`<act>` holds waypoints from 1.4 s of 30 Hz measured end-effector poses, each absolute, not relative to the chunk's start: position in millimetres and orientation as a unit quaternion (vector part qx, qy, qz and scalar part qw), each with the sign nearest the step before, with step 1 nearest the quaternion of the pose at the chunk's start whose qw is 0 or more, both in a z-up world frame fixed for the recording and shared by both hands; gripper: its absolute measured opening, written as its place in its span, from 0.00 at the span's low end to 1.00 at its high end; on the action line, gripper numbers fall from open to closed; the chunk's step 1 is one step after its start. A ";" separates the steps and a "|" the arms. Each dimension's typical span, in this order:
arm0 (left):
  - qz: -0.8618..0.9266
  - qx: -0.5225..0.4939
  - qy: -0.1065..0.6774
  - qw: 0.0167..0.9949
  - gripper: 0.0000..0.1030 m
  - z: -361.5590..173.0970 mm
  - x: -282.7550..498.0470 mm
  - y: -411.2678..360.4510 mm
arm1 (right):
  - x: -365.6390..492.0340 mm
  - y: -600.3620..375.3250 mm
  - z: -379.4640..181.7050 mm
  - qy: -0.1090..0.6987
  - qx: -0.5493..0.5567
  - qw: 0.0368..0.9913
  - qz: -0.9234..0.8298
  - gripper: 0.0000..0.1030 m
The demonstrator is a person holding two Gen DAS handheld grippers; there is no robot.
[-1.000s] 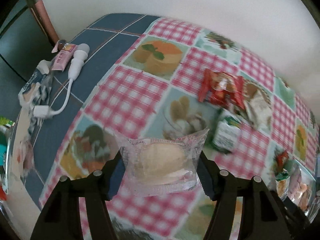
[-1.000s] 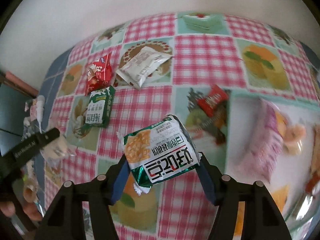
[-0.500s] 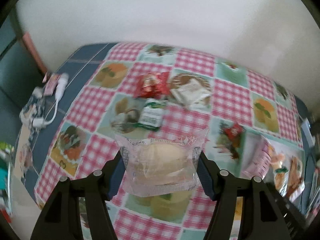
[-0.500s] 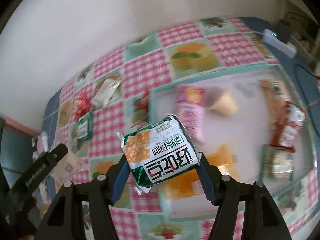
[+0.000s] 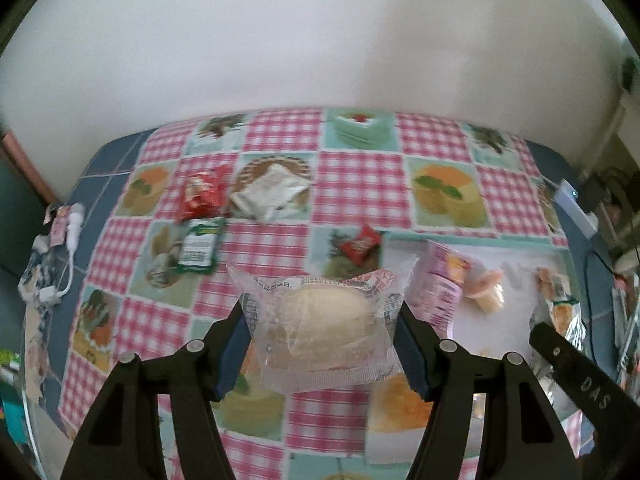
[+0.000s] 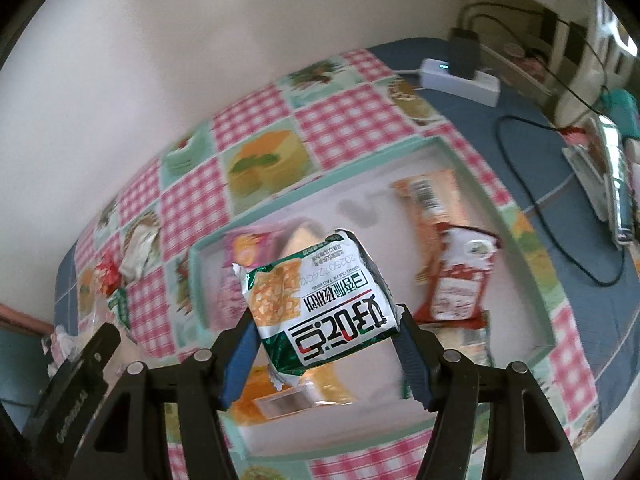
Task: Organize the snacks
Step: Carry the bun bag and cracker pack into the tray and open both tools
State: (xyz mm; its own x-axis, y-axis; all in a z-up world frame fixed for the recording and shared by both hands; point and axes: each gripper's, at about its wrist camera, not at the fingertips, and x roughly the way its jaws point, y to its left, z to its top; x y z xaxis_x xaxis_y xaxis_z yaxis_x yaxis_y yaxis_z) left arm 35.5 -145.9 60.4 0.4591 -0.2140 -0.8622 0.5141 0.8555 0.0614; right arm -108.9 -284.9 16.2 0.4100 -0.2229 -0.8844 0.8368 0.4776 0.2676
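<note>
Checkered tablecloth [image 5: 360, 184] beneath clear-wrapped pale bun [image 5: 326, 320], green-white printed packet [image 6: 320, 300].

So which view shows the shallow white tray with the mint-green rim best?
The right wrist view: the shallow white tray with the mint-green rim shows nearly whole there, all sides traceable, several snack packets inside. The left wrist view catches only its left part at the frame's right, blurred, partly hidden behind the claw fingers.
</note>
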 end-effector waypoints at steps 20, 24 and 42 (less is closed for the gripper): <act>-0.315 0.184 0.474 0.802 0.66 39.3 -3.9 -208.2 | -149.6 -322.2 8.9 0.397 0.407 0.727 -0.385 0.65; -0.321 0.187 0.478 0.796 0.66 32.3 -6.0 -210.8 | -147.6 -321.8 4.4 0.403 0.407 0.725 -0.383 0.65; -0.332 0.202 0.478 0.788 0.67 20.0 -11.8 -218.5 | -145.6 -325.1 -1.5 0.413 0.410 0.717 -0.384 0.66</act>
